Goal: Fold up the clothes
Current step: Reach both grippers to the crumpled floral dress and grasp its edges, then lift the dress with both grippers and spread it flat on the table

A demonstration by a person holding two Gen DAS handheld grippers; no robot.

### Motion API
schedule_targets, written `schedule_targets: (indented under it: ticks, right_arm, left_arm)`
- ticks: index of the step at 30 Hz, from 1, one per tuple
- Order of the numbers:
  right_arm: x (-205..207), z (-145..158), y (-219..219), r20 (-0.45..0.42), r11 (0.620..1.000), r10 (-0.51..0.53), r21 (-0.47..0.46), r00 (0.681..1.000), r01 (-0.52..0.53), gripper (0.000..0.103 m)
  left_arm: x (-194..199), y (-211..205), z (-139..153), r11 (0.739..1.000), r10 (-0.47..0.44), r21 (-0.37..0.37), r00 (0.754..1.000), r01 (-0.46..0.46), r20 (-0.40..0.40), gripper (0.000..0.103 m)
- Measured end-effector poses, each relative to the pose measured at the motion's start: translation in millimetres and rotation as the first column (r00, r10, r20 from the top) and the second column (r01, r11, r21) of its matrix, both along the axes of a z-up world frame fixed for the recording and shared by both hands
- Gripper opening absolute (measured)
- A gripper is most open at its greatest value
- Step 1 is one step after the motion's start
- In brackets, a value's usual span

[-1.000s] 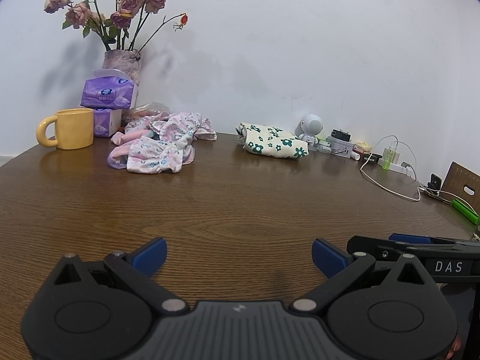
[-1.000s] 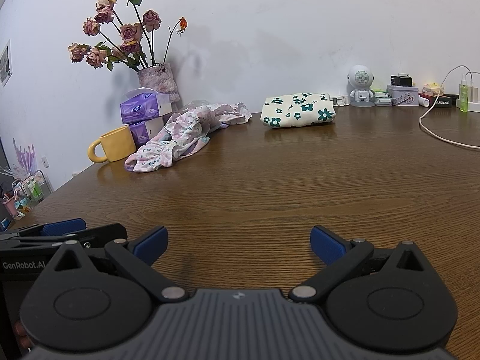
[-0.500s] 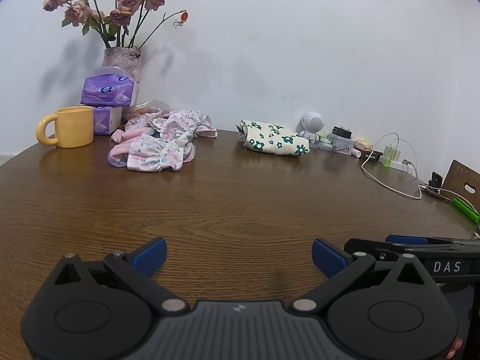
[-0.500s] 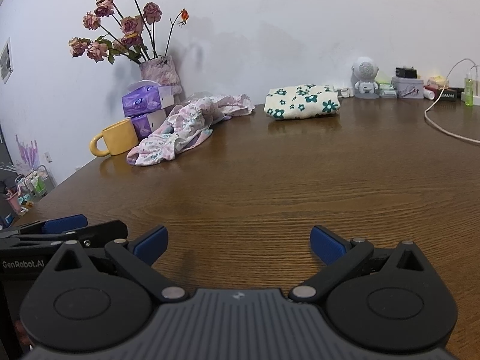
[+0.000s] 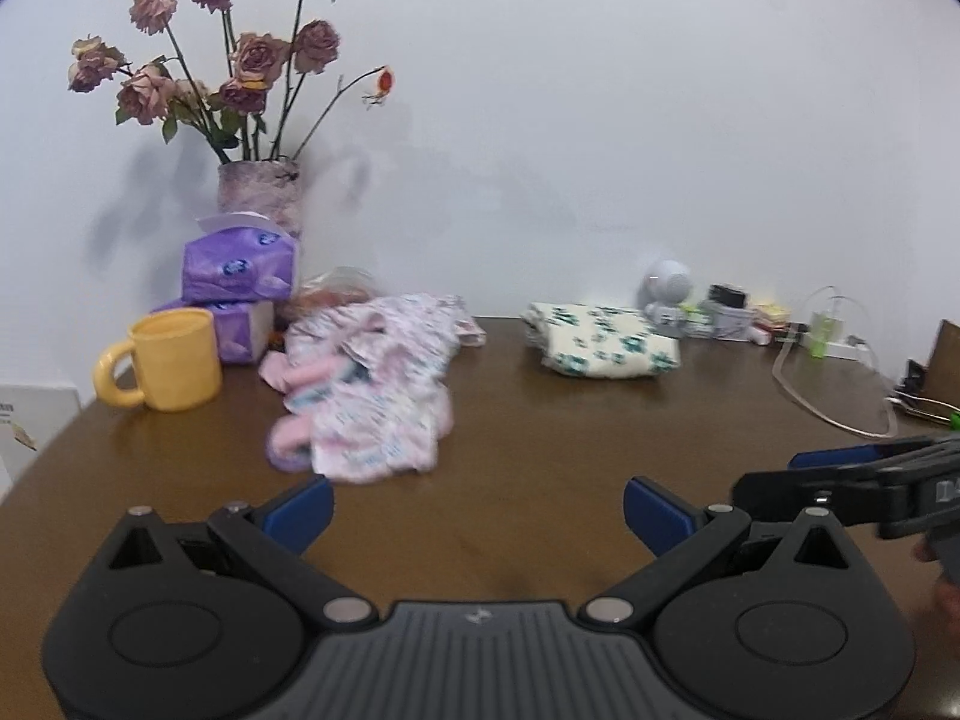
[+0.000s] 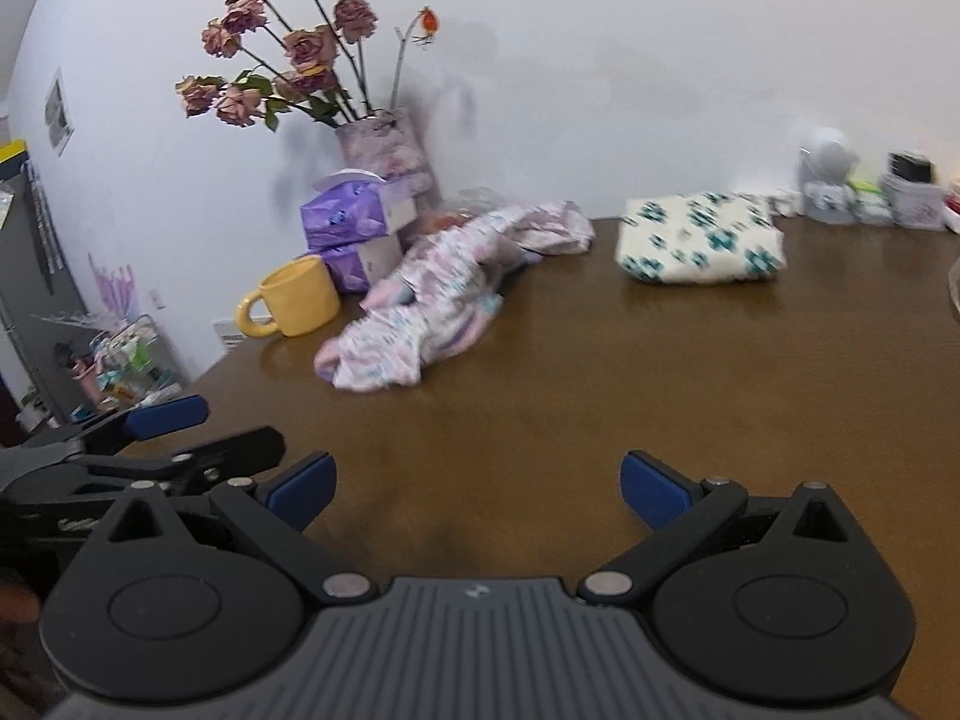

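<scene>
Both the left gripper and the right gripper hover above the brown table, fingers spread wide and holding nothing. The crumpled pink clothes lie beside a yellow mug; a folded floral garment sits farther right.

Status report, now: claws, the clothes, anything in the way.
Left claw open, empty. Right claw open, empty. Pink crumpled garment unfolded, beside yellow mug; floral garment already folded. Bare table between claws and pile, nothing blocking.
</scene>
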State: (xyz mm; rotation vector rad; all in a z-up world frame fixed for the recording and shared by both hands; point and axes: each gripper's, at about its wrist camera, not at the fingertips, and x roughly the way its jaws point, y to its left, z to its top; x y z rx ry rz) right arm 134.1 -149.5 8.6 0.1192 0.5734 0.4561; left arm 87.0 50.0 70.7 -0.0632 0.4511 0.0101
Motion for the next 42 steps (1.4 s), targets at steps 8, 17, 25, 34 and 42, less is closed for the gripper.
schedule_targets:
  ticks: [8, 17, 25, 34, 42]
  right_arm:
    - [105.8, 31.4, 60.1, 0.061, 0.991, 0.024, -0.134, 0.998, -0.016, 0.103]
    - [259.9, 0.2, 108.7, -0.150, 1.000, 0.009, -0.011, 0.989, -0.011, 0.059]
    - [284.5, -22.4, 104.4, -0.177, 0.986, 0.040, 0.168, 0.983, -0.010, 0.008]
    - [230.4, 30.1, 76.7, -0.017, 0.962, 0.107, 0.255, 0.994, -0.099, 0.005]
    - [113.2, 71.2, 39.6, 0.076, 0.964, 0.204, 0.156, 0.976, -0.214, 0.005]
  left_arm:
    - [104.6, 40.3, -10.8, 0.994, 0.086, 0.078, 0.985, -0.075, -0.153, 0.101]
    - [183.4, 55.6, -54.5, 0.996, 0.030, 0.084, 0.972, -0.010, -0.235, 0.082]
    - [196.5, 61.7, -60.1, 0.996, -0.075, 0.021, 0.973, 0.082, -0.219, 0.027]
    - [146.1, 34.2, -12.4, 0.976, -0.157, 0.146, 0.987, 0.159, -0.019, 0.003]
    - [31.5, 19.4, 22.9, 0.940, -0.308, 0.175, 0.949, 0.293, 0.066, 0.002]
